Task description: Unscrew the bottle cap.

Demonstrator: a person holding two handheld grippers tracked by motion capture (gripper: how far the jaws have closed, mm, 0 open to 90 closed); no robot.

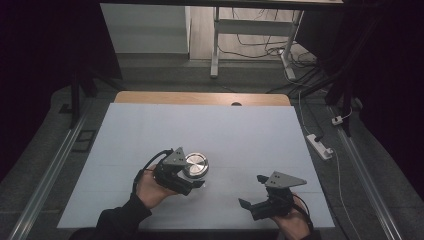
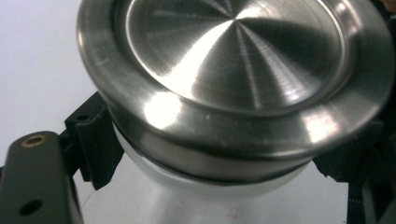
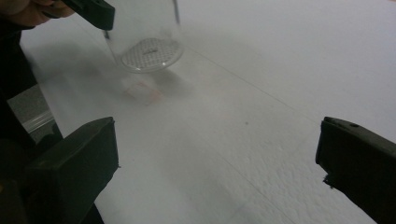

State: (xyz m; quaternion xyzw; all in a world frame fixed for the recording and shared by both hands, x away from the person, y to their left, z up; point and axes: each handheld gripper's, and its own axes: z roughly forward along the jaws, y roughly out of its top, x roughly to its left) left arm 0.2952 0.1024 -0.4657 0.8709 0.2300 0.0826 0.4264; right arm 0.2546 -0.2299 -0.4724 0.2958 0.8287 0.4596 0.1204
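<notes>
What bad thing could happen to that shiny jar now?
The clear glass jar with the round shiny metal lid is shut in the left gripper alone and tilted off the white table, so it might slip and drop. The right gripper, open beside it, could bump it.

My fixed high view sits above my side and looks forward and down on the white table, with the floor at the top of the frame. The left gripper view rides very close to the jar, whose steel lid takes up the upper frame. The right gripper view looks low across the table and catches that jar at upper left, blurred, so I think it hangs tilted. All three share the jar.
</notes>
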